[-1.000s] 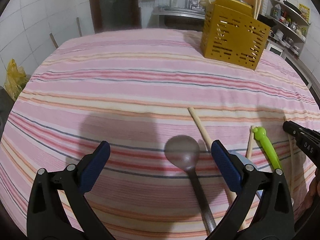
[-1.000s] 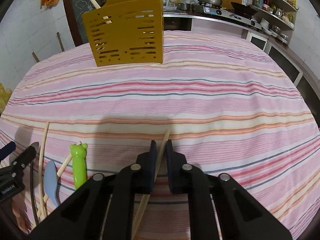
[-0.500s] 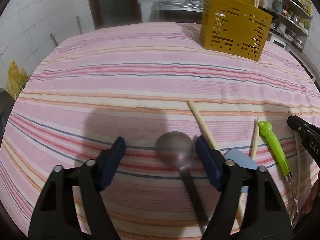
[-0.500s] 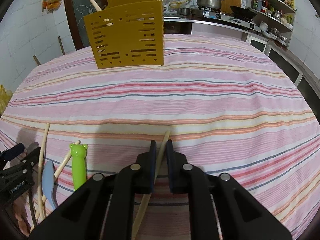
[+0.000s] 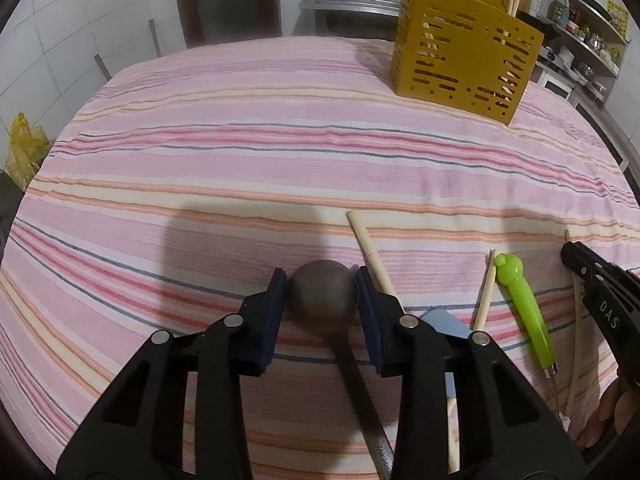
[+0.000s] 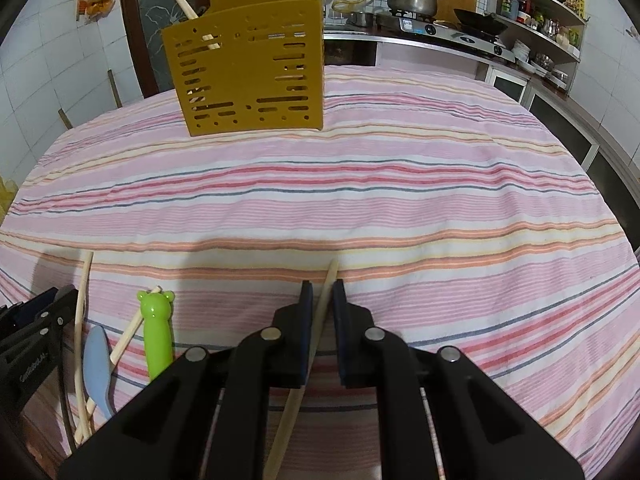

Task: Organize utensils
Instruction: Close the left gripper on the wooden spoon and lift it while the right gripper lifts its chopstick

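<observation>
On the pink striped tablecloth (image 5: 240, 168) lies a dark metal spoon (image 5: 352, 368). My left gripper (image 5: 321, 280) has its jaws closing around the spoon's bowl, and both blue pads touch its rim. My right gripper (image 6: 320, 292) is shut on a pale wooden chopstick (image 6: 331, 274) that lies on the cloth. The yellow slotted utensil holder (image 6: 248, 76) stands at the far side with several chopsticks in it. A green bear-headed utensil (image 6: 158, 332), a light blue spoon (image 6: 96, 364) and loose chopsticks (image 6: 82, 300) lie between the two grippers.
Another chopstick (image 5: 370, 248) lies just right of my left gripper's right finger. Behind the table are a counter with a stove and pot (image 6: 412, 0) and shelves (image 6: 540, 40) at the right. A yellow bag (image 5: 24, 148) sits past the table's left edge.
My left gripper's jaws have come together from wide open onto the spoon's bowl, which now sits centred between them. The right gripper has stayed put on its chopstick.
</observation>
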{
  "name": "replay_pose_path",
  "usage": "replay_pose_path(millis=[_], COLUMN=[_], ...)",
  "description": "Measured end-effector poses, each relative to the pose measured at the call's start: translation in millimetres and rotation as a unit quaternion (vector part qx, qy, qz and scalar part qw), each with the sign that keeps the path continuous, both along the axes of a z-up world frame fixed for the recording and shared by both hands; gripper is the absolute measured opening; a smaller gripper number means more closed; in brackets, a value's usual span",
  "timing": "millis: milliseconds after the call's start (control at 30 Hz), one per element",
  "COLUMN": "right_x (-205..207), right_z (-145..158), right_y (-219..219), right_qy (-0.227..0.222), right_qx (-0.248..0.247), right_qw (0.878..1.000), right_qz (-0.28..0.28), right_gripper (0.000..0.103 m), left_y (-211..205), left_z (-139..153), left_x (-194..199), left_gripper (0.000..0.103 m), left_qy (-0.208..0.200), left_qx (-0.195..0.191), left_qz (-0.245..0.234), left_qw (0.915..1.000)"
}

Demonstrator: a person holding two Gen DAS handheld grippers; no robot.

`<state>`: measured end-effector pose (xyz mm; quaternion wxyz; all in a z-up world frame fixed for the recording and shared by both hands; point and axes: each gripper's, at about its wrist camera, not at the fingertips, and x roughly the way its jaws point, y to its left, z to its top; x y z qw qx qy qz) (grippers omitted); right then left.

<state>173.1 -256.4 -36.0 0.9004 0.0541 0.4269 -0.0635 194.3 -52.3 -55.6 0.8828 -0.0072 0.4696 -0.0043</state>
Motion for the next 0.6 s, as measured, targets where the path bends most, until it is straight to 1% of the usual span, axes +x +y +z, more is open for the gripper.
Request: replay_pose_path(millis=[133,267,500,600], right_x=[0,-1,-6,-7], right_z=[2,12,38,47], right_y=[-3,-4,-8,-11], right_qy=[-0.002,-0.019,-0.069,-0.088], right_qx=[0.008,0.012,0.016,0.019], right_qw=[1.000,1.000,0.997,0.996], right_qz=[-0.003,-0.006,-0.016,-0.021], right_gripper=[0.009,0.009,0.008,0.008], left_y=[4,4,6,9], left_z=[3,9,36,51], left_x=[4,7,5,3], left_gripper=[0.034,0.034,0.034,0.034], left_qy=[-0.002,-0.015,-0.075,-0.109], left_qx=[-0.016,-0.020,-0.005,0.000], left_qz=[-0.005,-0.013,-0.030,-0.041], left_qw=[0.9999,0.9996,0.9967,0.9932])
